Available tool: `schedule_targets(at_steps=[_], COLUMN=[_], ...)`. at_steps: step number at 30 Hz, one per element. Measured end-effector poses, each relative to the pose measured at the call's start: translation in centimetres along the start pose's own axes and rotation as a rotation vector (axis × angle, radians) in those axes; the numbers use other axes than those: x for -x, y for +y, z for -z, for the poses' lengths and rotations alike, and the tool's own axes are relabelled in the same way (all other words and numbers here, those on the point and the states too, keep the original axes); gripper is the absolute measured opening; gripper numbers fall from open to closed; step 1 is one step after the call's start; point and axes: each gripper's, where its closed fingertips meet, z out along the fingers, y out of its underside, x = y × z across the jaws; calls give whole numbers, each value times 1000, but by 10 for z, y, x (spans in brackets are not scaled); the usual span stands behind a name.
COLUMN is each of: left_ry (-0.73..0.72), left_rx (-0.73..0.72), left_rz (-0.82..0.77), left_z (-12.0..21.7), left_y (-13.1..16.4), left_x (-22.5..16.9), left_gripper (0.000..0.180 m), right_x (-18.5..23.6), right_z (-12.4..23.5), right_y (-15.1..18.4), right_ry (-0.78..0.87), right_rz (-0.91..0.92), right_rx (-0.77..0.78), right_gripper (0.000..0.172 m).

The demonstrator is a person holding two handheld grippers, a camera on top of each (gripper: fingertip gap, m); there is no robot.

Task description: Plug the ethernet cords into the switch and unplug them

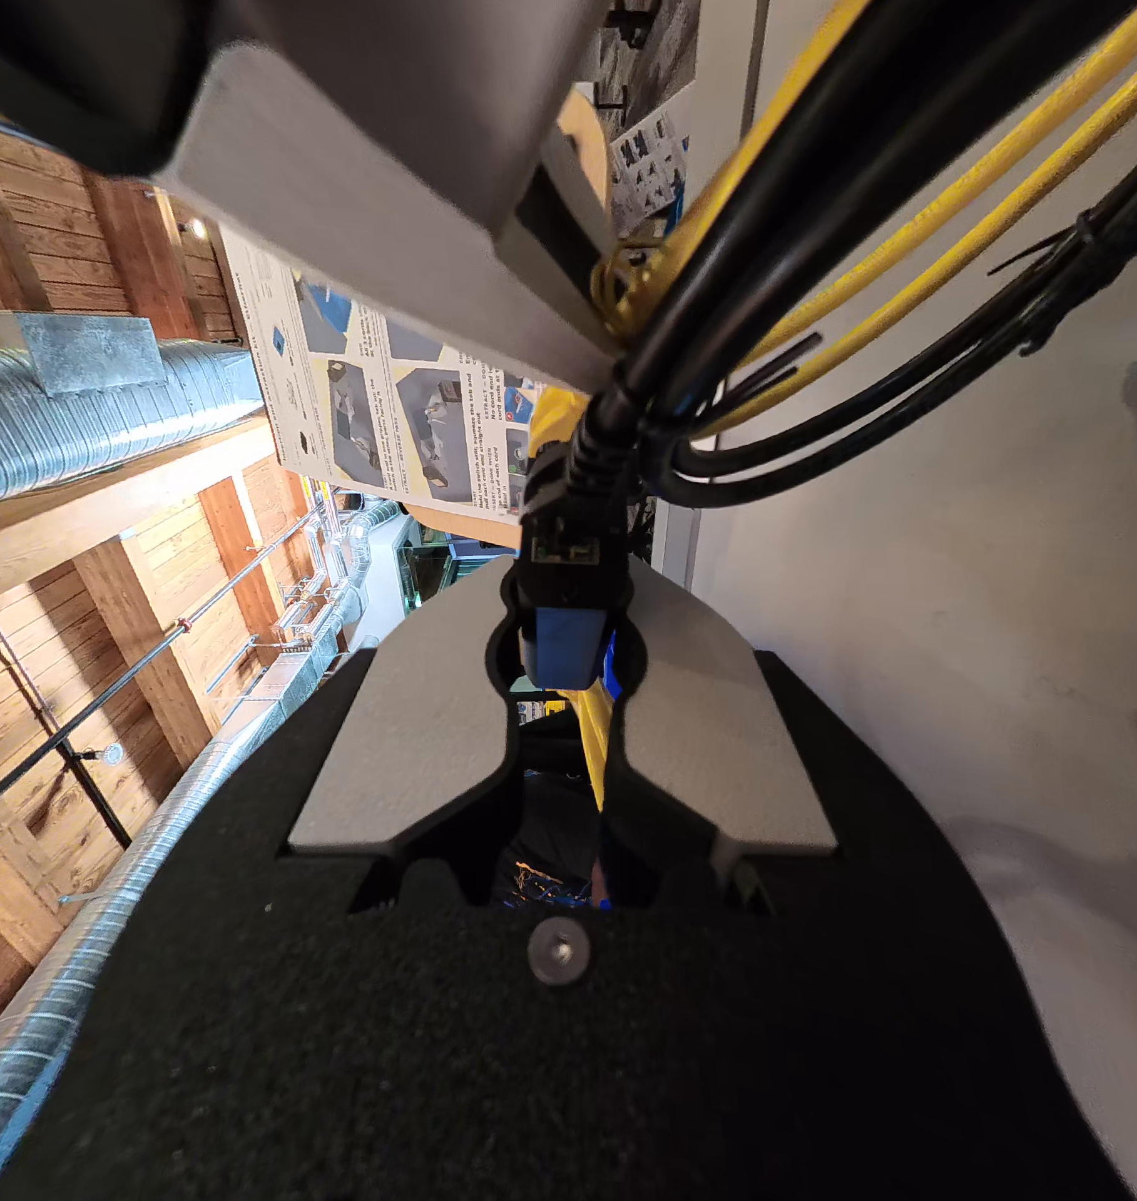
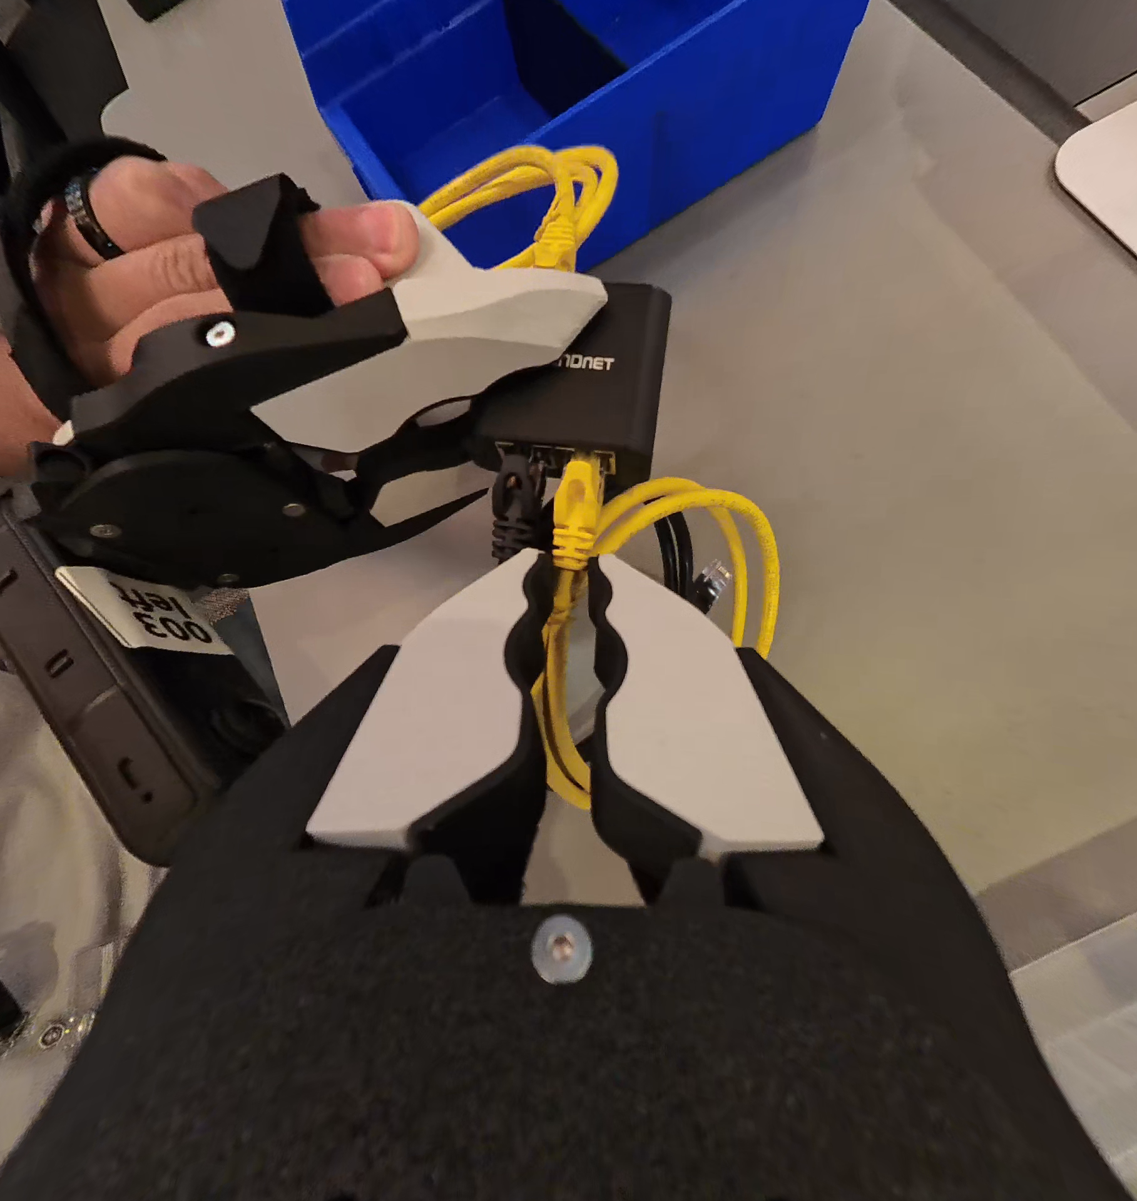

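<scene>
In the right wrist view my left gripper (image 2: 533, 383) comes in from the left and is shut on the black switch (image 2: 604, 390), holding it by top and bottom above the table. A black cord's plug (image 2: 513, 500) and a yellow cord's plug (image 2: 575, 507) sit in the front ports. My right gripper (image 2: 571, 568) is shut on the yellow cord just behind that plug's boot, with the cord running back between the fingers. In the left wrist view my left gripper (image 1: 569, 611) clamps the switch (image 1: 569, 578) end-on, and the black plug (image 1: 552, 481) enters it from above.
A blue bin (image 2: 682, 130) stands behind the switch with another coiled yellow cord (image 2: 552, 188) in front of it. A loose clear plug (image 2: 715, 578) hangs right of my fingers. A person's hand (image 2: 162, 260) holds the left gripper. Grey table (image 2: 877, 455) lies below. The gap from one gripper's tips to the other's is roughly 7 centimetres.
</scene>
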Motion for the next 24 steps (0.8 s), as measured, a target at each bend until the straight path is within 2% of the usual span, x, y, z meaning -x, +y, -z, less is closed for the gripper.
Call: schedule_targets(at_steps=[9, 11, 13, 20, 22, 24], left_ry=[104, 107, 113, 123, 137, 180], left_rx=[16, 168, 195, 77, 43, 1], left_rz=[33, 34, 67, 117, 171, 250], left_z=[-9, -24, -32, -16, -12, -8], left_y=[-3, 31, 53, 20, 15, 11], left_x=[-19, -21, -18, -11, -9, -9], left_gripper=[24, 25, 25, 24, 24, 24], right_x=[-3, -7, -7, -17, -18, -24], right_z=[-1, 3, 13, 40, 51, 78], right_y=[11, 23, 27, 30, 23, 7], right_ry=[46, 84, 82, 132, 135, 178], right_rz=[-10, -7, -28, -34, -23, 14], right_rx=[28, 77, 49, 7, -33, -95], right_gripper=[8, 8, 8, 8, 8, 8])
